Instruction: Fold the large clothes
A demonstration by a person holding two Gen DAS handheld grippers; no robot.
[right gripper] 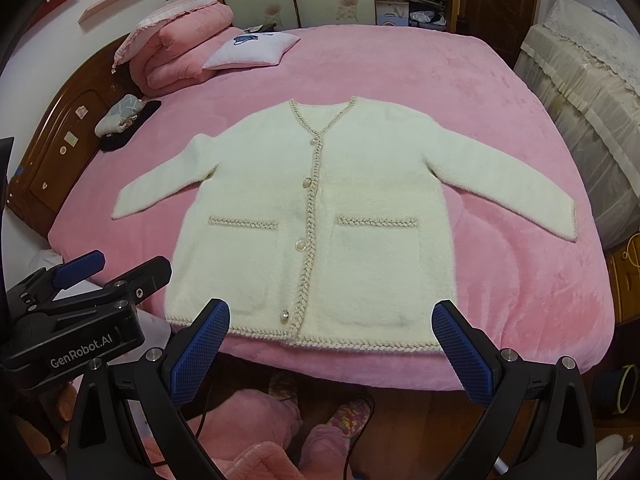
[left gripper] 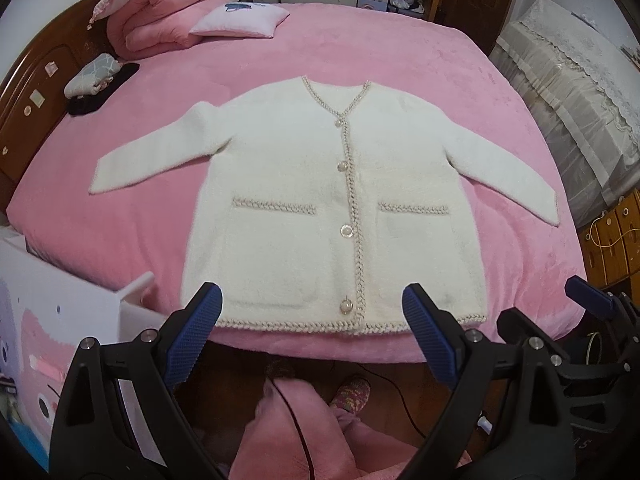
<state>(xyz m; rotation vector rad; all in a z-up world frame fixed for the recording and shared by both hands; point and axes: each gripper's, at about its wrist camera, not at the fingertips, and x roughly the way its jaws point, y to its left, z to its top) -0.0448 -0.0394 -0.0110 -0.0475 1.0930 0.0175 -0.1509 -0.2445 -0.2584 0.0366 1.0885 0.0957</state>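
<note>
Left wrist view: both the left claw [left gripper: 312, 300] and right claw [right gripper: 331, 318] gape empty above the white cardigan [left gripper: 320, 200].

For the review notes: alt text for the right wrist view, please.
A white cardigan lies flat and buttoned on a pink bed, sleeves spread to both sides. The right gripper hangs open above the hem, touching nothing; the left gripper shows at the left edge, beside the bed.
</note>
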